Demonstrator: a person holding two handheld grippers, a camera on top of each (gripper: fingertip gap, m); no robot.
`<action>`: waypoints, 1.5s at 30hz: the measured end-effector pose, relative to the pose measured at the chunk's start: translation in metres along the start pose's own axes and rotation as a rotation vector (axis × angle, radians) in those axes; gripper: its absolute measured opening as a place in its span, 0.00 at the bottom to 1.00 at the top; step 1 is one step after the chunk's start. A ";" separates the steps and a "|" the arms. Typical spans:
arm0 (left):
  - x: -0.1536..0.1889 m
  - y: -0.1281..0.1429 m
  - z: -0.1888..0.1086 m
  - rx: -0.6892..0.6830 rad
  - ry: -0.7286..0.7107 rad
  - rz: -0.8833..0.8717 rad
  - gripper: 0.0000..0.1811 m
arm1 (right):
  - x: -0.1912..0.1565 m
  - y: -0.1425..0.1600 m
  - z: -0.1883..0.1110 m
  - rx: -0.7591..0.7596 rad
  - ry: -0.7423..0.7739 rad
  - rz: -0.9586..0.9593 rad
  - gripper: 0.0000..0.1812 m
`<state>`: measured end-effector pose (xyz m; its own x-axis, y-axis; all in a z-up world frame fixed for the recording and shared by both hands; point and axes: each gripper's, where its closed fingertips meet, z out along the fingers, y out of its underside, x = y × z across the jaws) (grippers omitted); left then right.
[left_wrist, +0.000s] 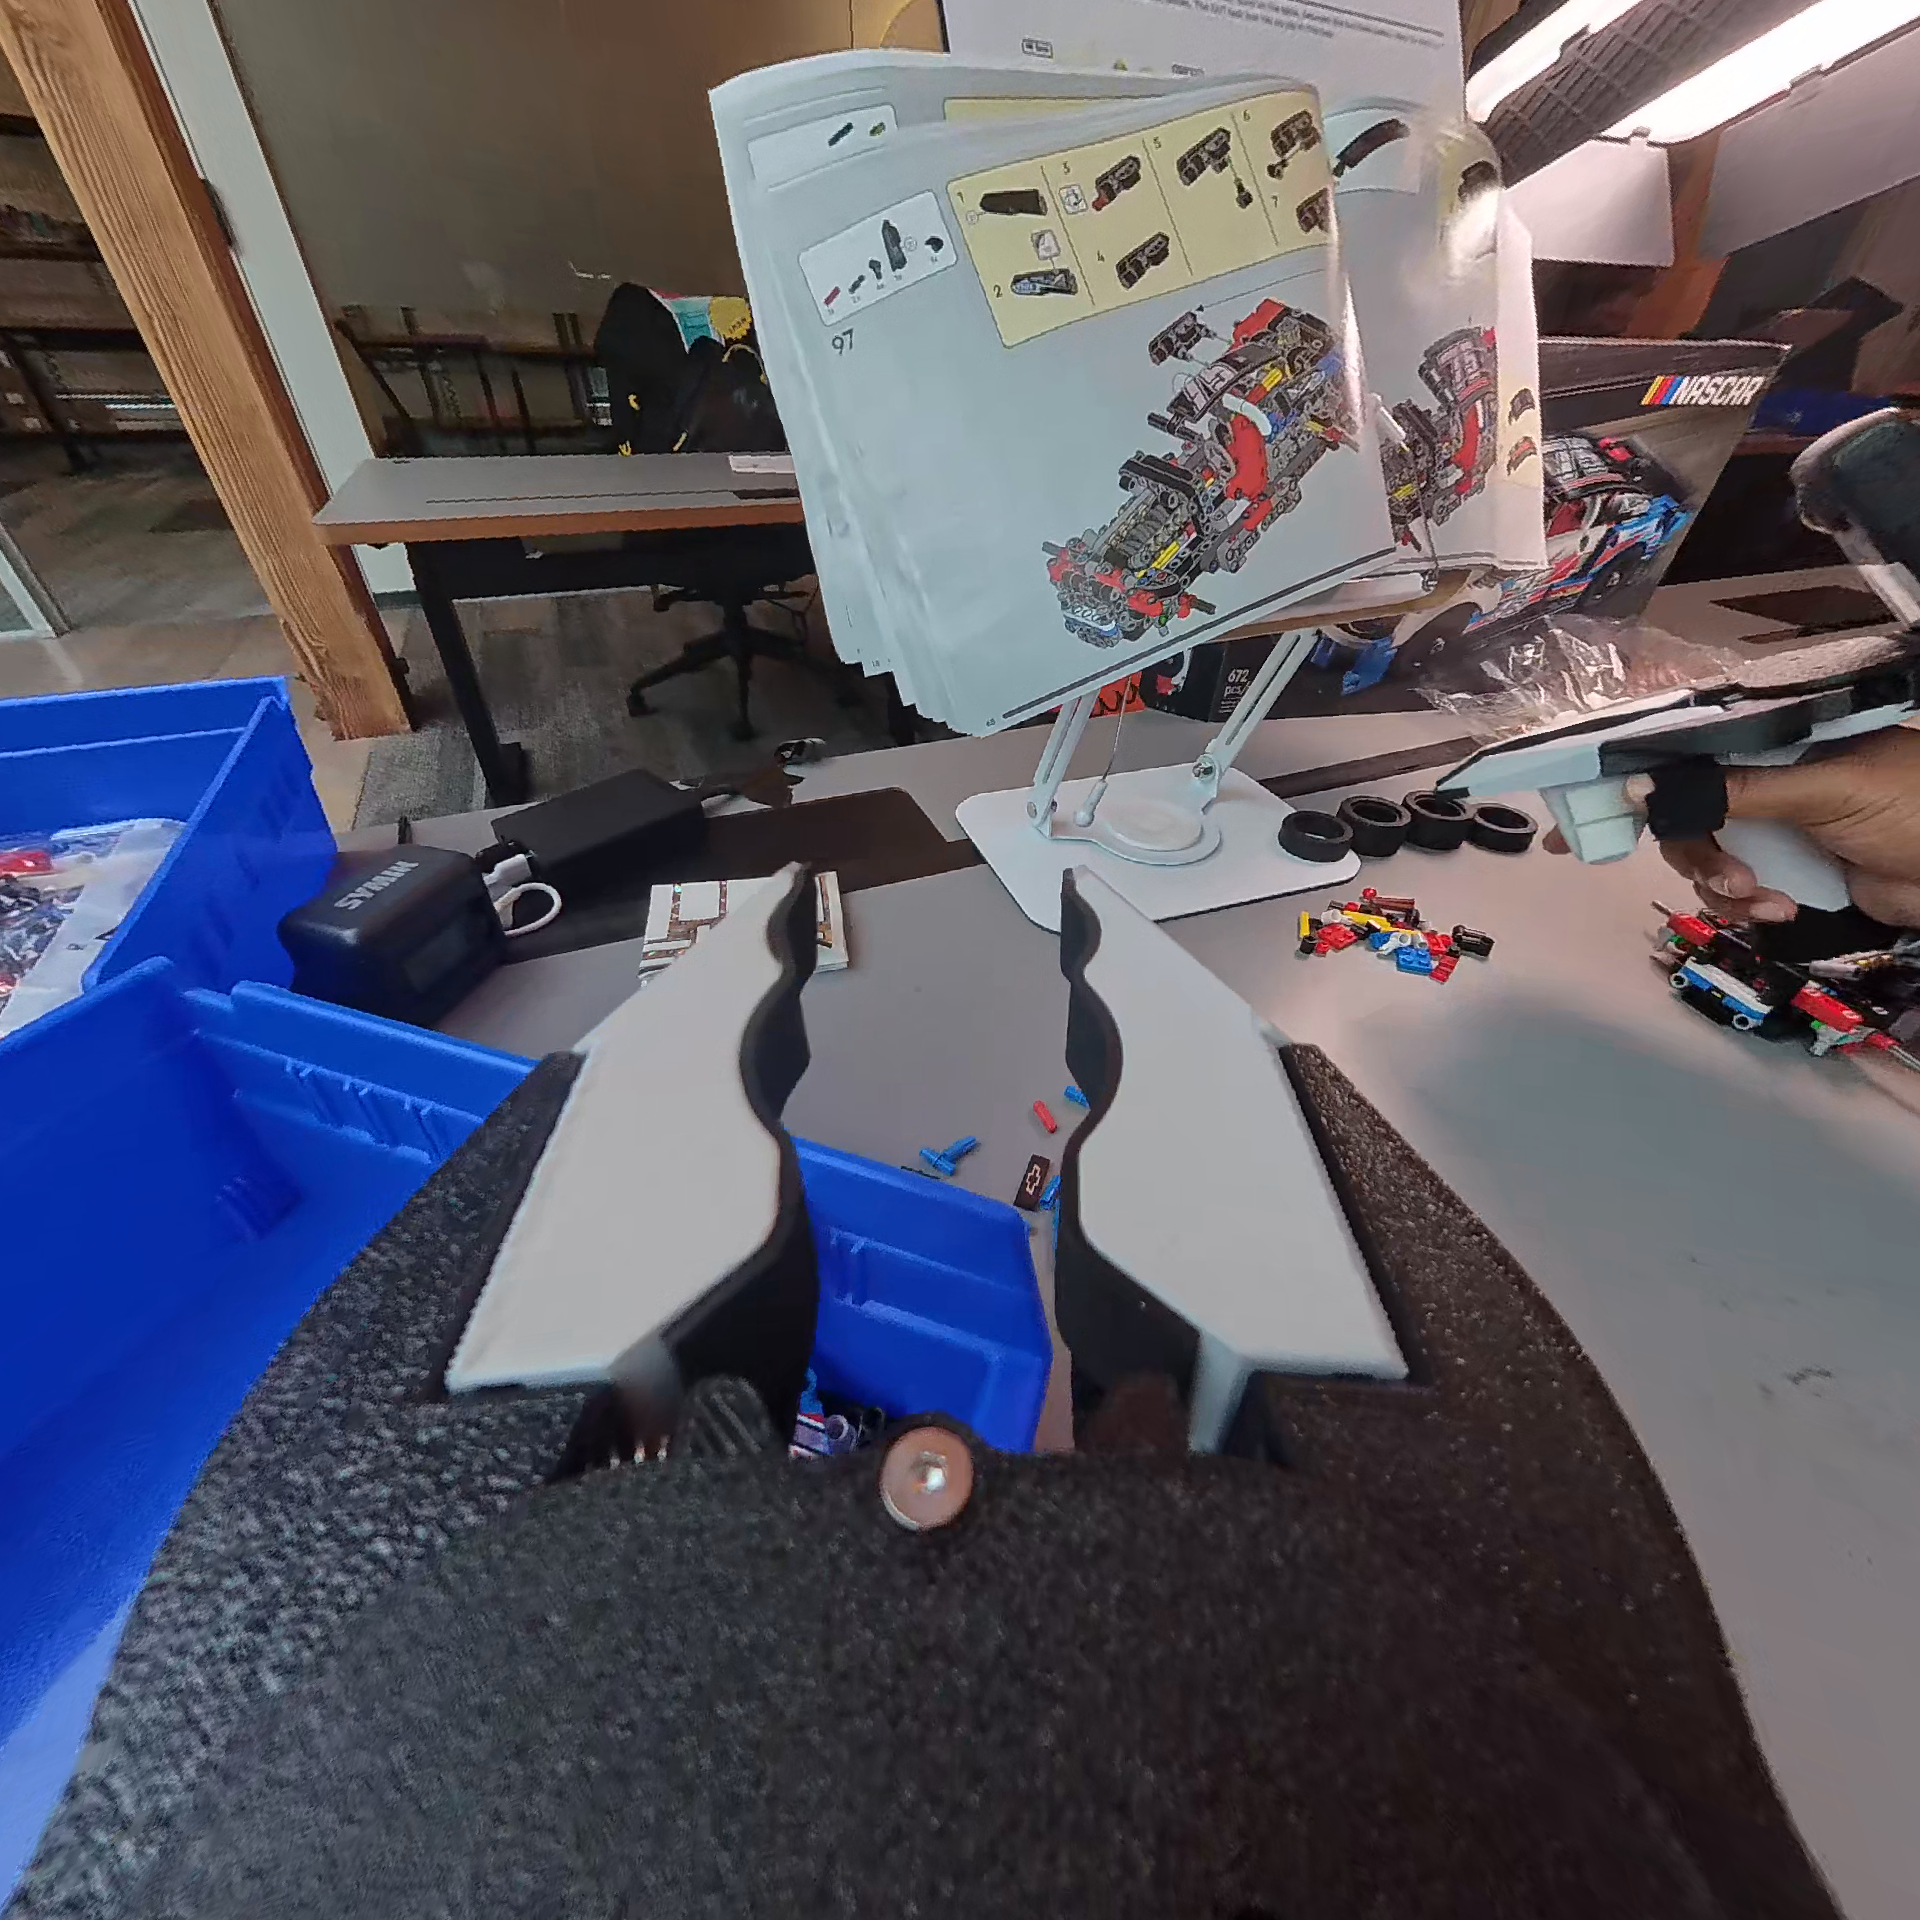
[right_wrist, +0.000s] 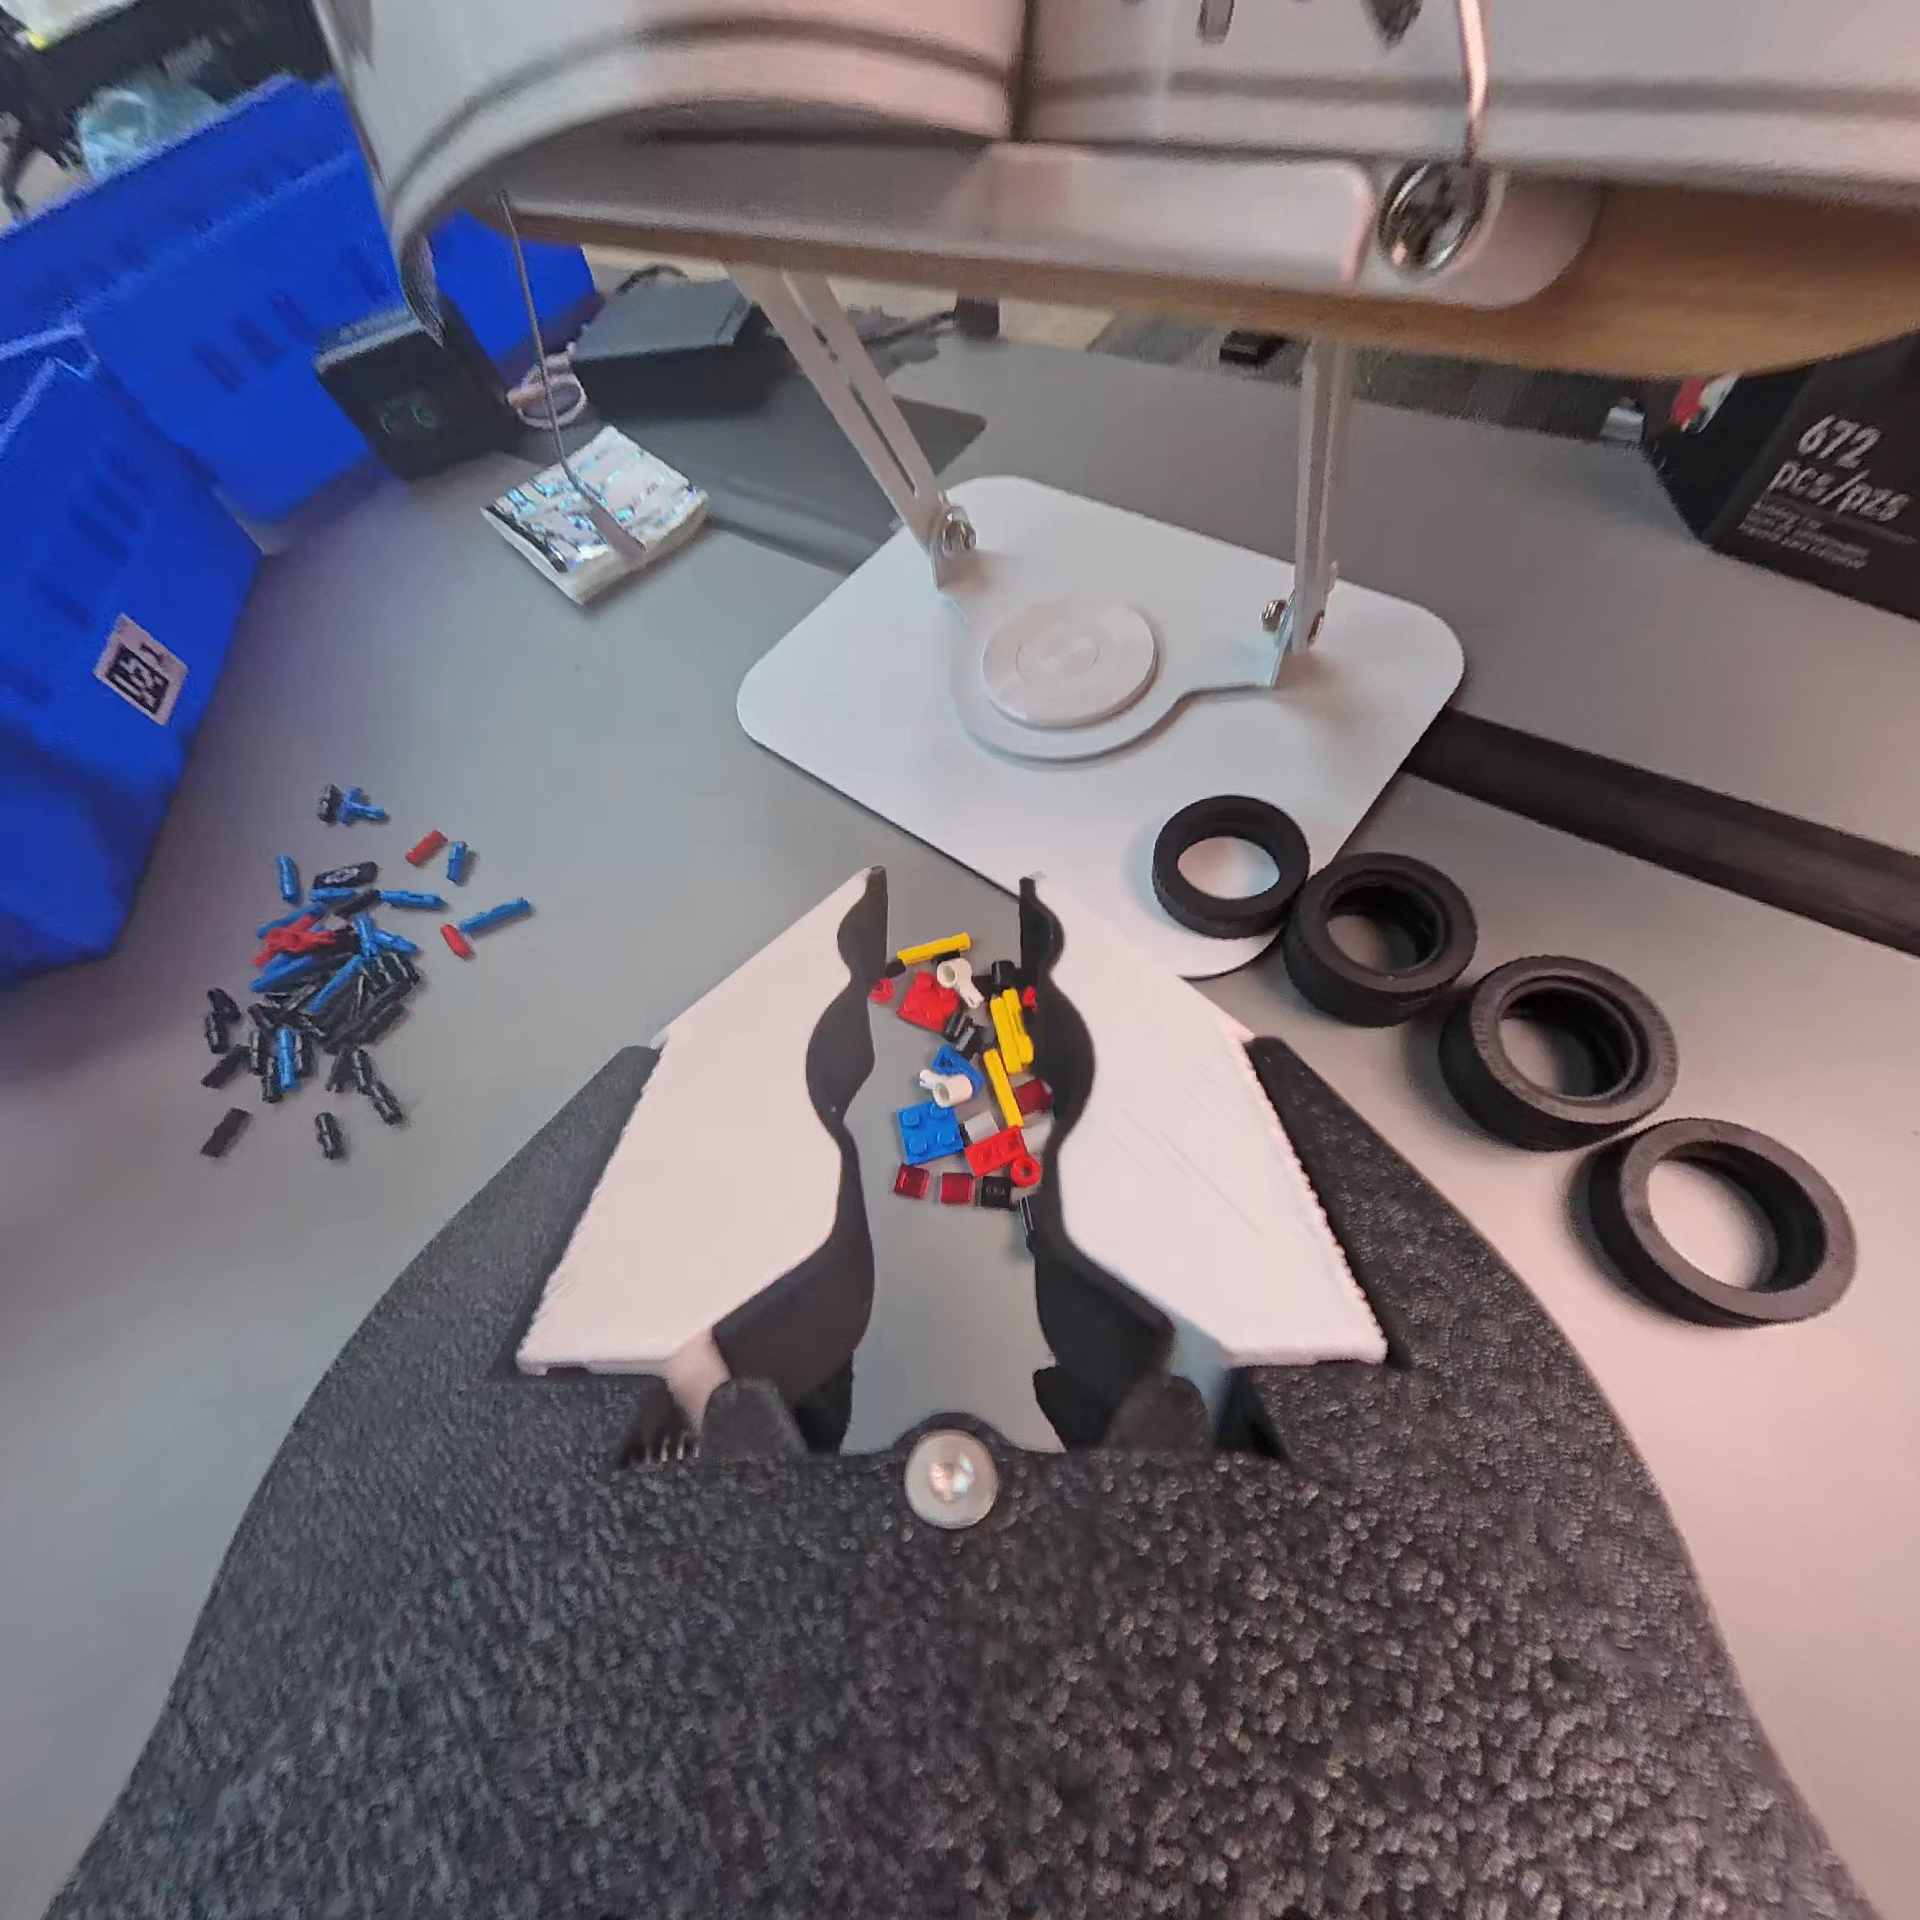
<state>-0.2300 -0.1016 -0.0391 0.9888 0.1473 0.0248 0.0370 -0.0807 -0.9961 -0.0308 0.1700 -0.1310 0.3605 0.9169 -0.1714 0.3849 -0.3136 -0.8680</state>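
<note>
My left gripper (left_wrist: 933, 888) is open and empty, held above the near corner of a blue bin (left_wrist: 260, 1195) and the grey table. A few small blue and red pins (left_wrist: 961, 1148) lie on the table between its fingers. My right gripper (right_wrist: 954, 883) is open and empty, hovering over a pile of small red, blue, yellow and black bricks (right_wrist: 966, 1081), which also shows in the left wrist view (left_wrist: 1392, 935). The right gripper, held by a hand, shows at the right of the left wrist view (left_wrist: 1455, 781). An open instruction booklet (left_wrist: 1060, 416) rests on a white stand (left_wrist: 1153, 842).
Several black tyres (right_wrist: 1496, 997) lie in a row right of the stand base (right_wrist: 1101, 665). A heap of blue and black pins (right_wrist: 322, 977) lies left. A partly built model (left_wrist: 1787, 982), a set box (left_wrist: 1621, 488), a black device (left_wrist: 400, 925) and a sticker sheet (right_wrist: 597, 509) are around. The tips of one gripper are about 35 cm away from the tips of the other. The partly built model (left_wrist: 1787, 982) is closer to my right gripper, around 20 cm from its tips; the left tips are 45 cm off.
</note>
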 end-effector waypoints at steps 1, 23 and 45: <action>0.002 -0.001 0.000 0.008 0.007 0.005 0.25 | 0.000 -0.008 -0.006 0.038 -0.002 -0.001 0.14; 0.116 0.021 0.023 0.042 0.296 0.183 0.25 | -0.046 -0.105 -0.111 0.585 0.129 -0.473 0.29; 0.132 0.073 0.060 -0.037 0.307 0.110 0.29 | 0.000 -0.075 -0.065 0.598 0.249 -0.281 0.20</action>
<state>-0.1054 -0.0284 -0.1133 0.9843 -0.1682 -0.0530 -0.0733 -0.1166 -0.9905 -0.0045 0.1771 -0.0350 0.5272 0.8371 0.1464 -0.0157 0.1819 -0.9832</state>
